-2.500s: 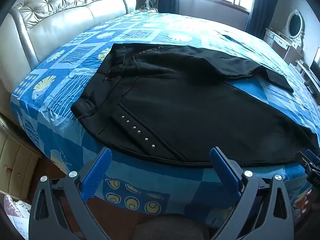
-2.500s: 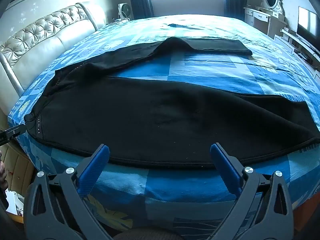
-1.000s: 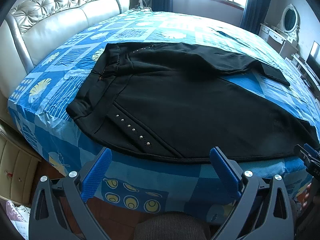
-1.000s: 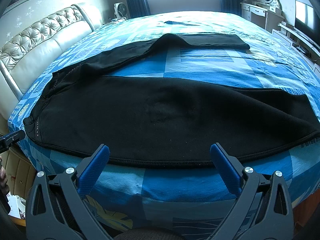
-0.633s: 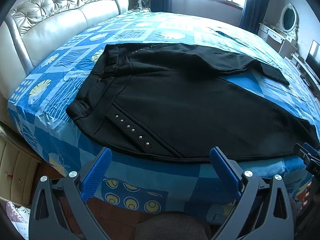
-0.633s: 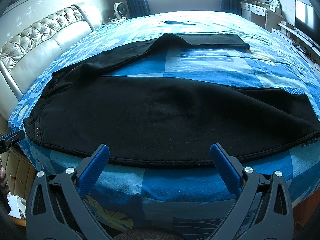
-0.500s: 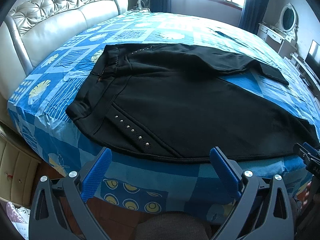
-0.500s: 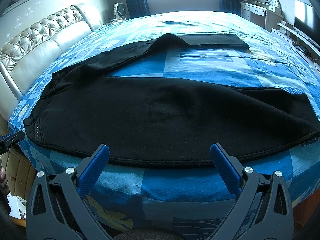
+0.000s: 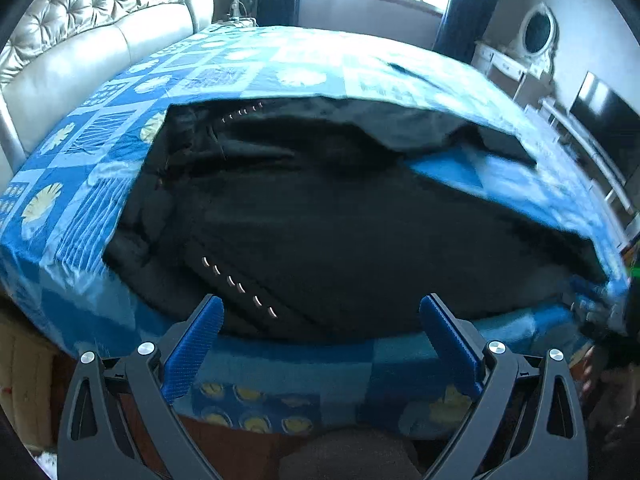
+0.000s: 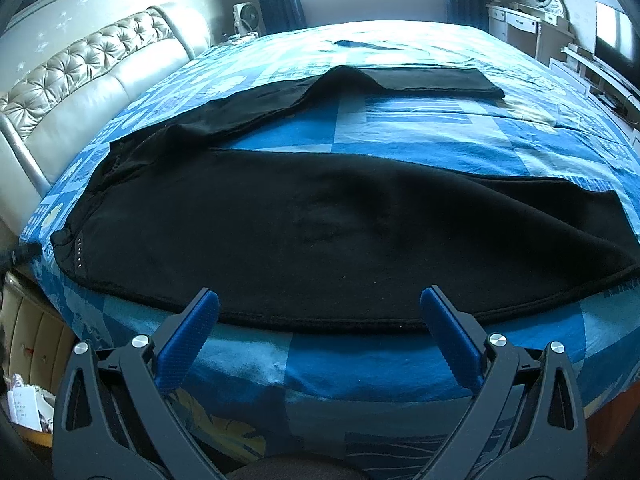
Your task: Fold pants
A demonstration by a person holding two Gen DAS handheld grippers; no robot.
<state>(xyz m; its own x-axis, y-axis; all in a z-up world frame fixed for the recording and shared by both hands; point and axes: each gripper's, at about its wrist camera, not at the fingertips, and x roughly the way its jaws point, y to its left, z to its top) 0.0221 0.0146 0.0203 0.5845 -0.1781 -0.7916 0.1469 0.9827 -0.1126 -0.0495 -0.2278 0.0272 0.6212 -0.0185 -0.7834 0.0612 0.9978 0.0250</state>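
While both jaws gaped empty, the pants (image 10: 320, 220) lay crosswise, near edge just beyond the left gripper (image 9: 320, 320) and right gripper (image 10: 320, 312).

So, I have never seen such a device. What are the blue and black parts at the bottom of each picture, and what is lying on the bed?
They are two hand-held grippers, one in each of a person's hands, each with a camera looking forward along its blue fingers. One picture comes from the left gripper, the other from the right gripper. Both have their jaws open and hold nothing. Black pants lie spread on the bed's blue patterned sheet, the waist toward the padded headboard, not yet folded.
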